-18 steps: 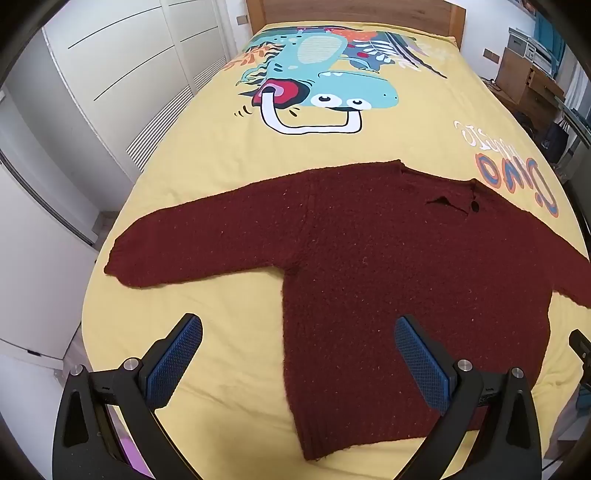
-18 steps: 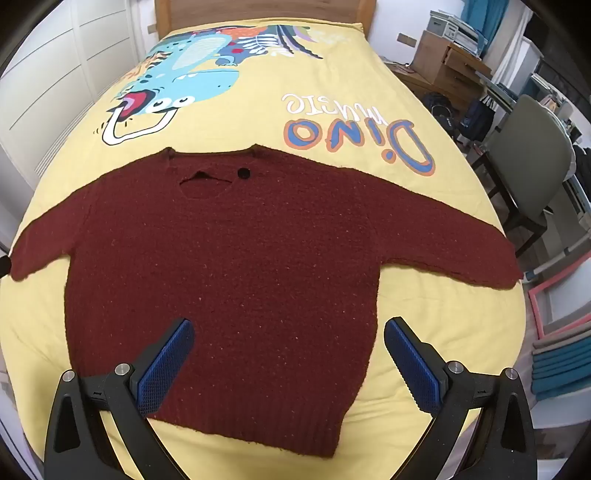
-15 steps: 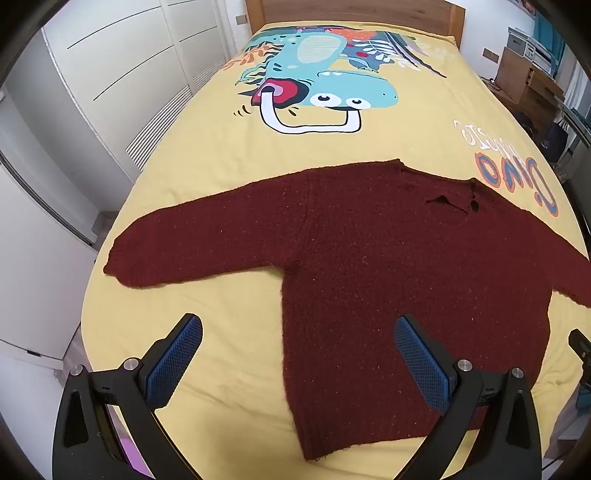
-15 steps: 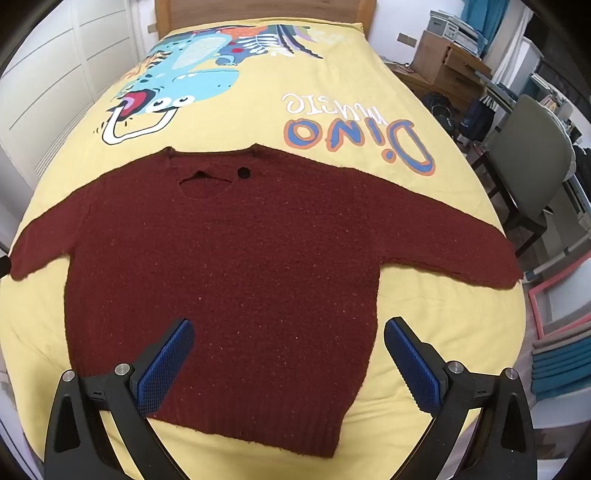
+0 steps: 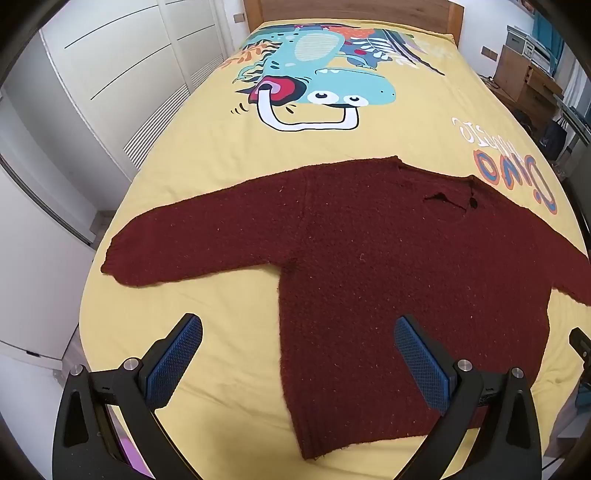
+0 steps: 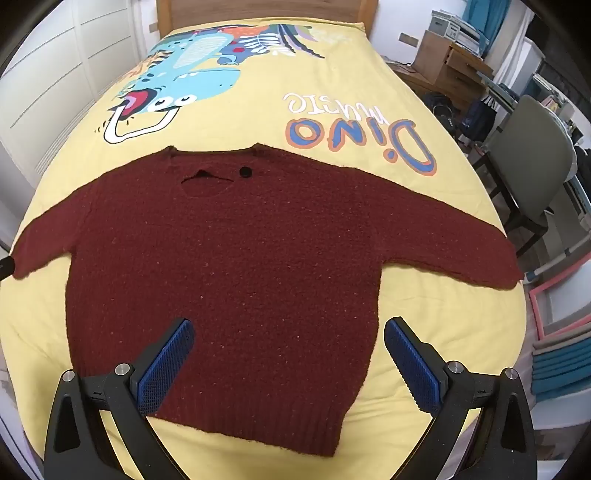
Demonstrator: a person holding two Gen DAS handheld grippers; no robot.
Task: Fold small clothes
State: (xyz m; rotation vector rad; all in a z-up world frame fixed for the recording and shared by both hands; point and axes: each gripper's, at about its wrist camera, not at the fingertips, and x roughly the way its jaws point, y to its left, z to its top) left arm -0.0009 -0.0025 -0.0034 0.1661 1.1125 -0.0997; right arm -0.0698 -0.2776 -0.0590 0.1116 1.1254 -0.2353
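We see the left gripper [image 5: 297, 354] with its jaws spread to their widest and nothing between the blue pads [image 5: 173, 363]; it hangs above the near edge of the bed, tilted steeply downward. The right gripper [image 6: 288, 363] is likewise spread wide and empty, poised over the lower hem of the sweater [image 6: 229, 266]. The dark red knitted sweater [image 5: 388, 266] lies flat, front up, both sleeves stretched out sideways, its neckline towards the headboard and a small dark button [image 6: 245, 171] beside the neck opening. Nothing lies on the garment or between it and either gripper. It rests on a yellow bedspread [image 6: 424, 325] printed with a teal dinosaur [image 5: 328, 74] and the words "Dino music" [image 6: 354, 129]. Beyond stands a wooden headboard [image 6: 266, 11]. To the left we note white wardrobe doors [image 5: 122, 74]; to the right, a grey-green chair [image 6: 528, 166], a wooden desk [image 6: 450, 62] and stacked teal fabric [image 6: 561, 369].
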